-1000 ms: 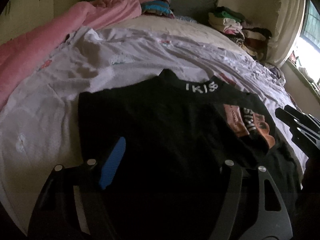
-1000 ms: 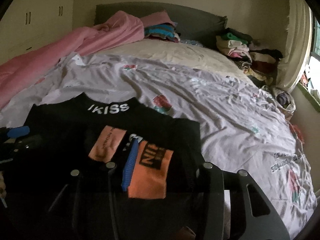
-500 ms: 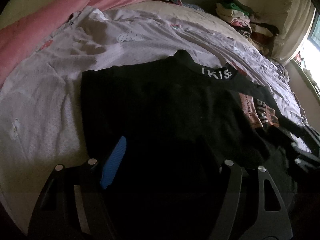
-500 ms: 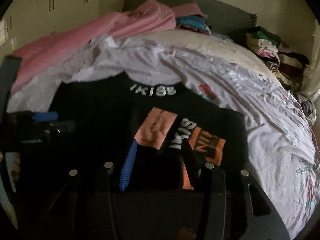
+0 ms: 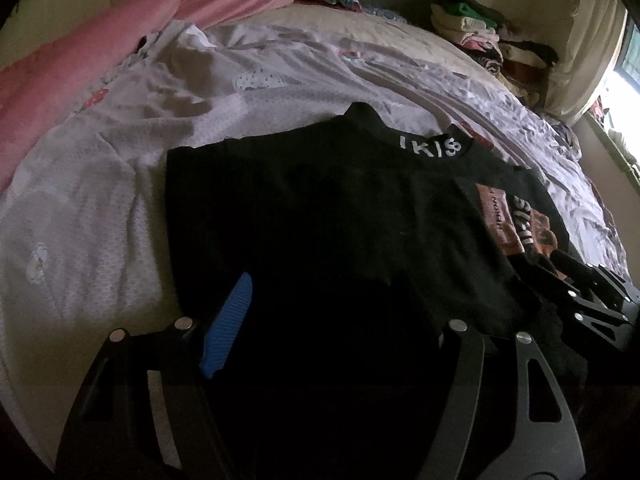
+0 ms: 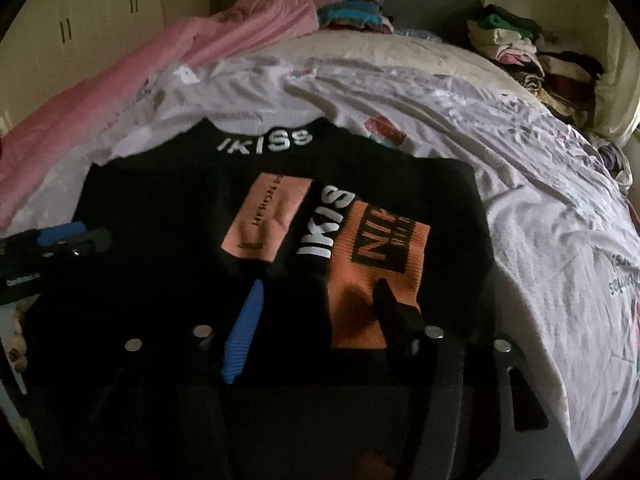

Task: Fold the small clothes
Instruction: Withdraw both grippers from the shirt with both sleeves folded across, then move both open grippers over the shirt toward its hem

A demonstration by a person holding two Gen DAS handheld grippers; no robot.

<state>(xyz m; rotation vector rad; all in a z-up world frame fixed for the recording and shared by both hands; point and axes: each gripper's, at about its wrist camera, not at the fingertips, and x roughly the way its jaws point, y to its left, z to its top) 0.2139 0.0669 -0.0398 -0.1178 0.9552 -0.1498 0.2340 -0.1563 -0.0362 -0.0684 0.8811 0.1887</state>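
A small black garment (image 5: 320, 208) with white "IKISS" lettering on its collar and orange patches (image 6: 376, 264) lies flat on the bed sheet (image 5: 100, 208); it also shows in the right wrist view (image 6: 168, 208). My left gripper (image 5: 320, 316) is open, its blue-padded finger (image 5: 228, 324) low over the garment's near left part. My right gripper (image 6: 320, 312) is open over the near right part, its blue finger (image 6: 244, 332) on black cloth and the dark finger (image 6: 392, 312) over the orange patch. Each gripper shows in the other's view, the right one (image 5: 588, 296) and the left one (image 6: 56, 240).
A pink blanket (image 5: 120, 40) runs along the bed's left side. Piles of folded clothes sit at the headboard (image 6: 352, 12) and at the far right corner (image 5: 488, 36). A window (image 5: 624, 68) is on the right, cupboards (image 6: 80, 28) on the left wall.
Both grippers have dropped lower and closer to the garment. The right gripper has shifted left so the orange patches sit between its fingers.
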